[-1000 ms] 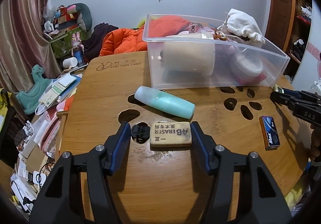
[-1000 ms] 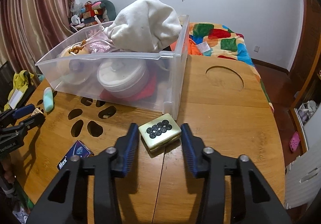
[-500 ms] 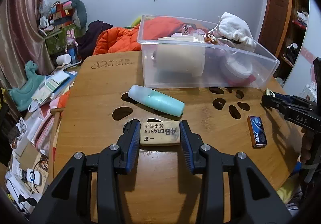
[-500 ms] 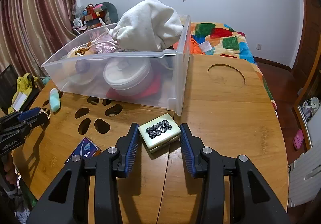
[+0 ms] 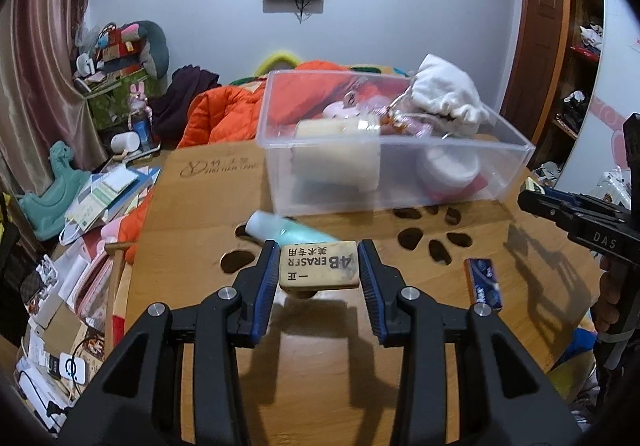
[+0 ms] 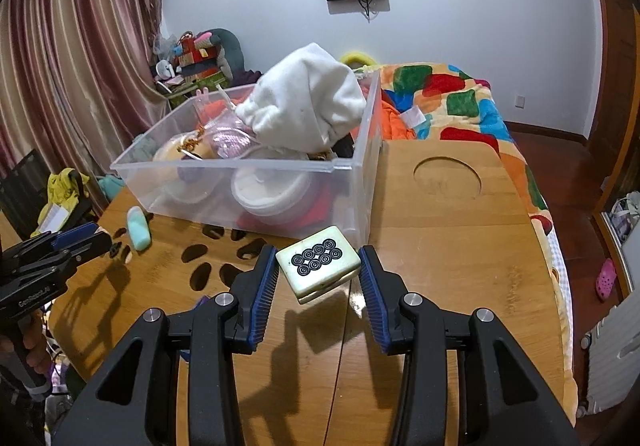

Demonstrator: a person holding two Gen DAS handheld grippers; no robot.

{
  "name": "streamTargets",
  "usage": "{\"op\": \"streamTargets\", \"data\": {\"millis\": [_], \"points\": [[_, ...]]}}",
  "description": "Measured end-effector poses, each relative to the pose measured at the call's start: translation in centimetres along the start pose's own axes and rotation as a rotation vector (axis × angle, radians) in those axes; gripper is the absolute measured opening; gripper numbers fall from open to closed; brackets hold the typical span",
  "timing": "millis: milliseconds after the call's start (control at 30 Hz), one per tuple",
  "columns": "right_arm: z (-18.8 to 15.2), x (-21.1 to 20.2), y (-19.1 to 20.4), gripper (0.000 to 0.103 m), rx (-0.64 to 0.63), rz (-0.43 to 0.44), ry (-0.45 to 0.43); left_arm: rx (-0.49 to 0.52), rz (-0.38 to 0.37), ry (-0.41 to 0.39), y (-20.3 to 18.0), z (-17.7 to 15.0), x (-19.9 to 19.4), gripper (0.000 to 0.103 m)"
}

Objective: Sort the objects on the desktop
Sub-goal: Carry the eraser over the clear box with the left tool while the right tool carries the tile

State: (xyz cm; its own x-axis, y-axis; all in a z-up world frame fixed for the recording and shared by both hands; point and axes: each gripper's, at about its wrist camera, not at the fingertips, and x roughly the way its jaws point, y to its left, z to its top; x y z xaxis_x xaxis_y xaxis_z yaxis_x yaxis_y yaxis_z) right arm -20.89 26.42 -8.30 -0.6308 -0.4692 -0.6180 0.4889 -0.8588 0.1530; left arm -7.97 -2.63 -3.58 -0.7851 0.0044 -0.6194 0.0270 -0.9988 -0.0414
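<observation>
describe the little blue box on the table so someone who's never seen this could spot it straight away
Start at the clear bin on the wooden table, then look at the paw-shaped holes cut in the top in front of it. Just right of those holes, in the left wrist view, the blue box lies flat. It is the only dark blue packet with white print on the tabletop, and no hand-held gripper touches it.
</observation>
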Motion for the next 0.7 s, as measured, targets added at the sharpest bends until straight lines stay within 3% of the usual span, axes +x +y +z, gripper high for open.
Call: {"op": "streamTargets", "data": {"millis": [700], "points": [[3.2,-2.4,2.0,0.038,-0.076,0.006,-0.082,0.031,-0.082,-0.136,-1.8,5.7,-1.3,0.039]]}}
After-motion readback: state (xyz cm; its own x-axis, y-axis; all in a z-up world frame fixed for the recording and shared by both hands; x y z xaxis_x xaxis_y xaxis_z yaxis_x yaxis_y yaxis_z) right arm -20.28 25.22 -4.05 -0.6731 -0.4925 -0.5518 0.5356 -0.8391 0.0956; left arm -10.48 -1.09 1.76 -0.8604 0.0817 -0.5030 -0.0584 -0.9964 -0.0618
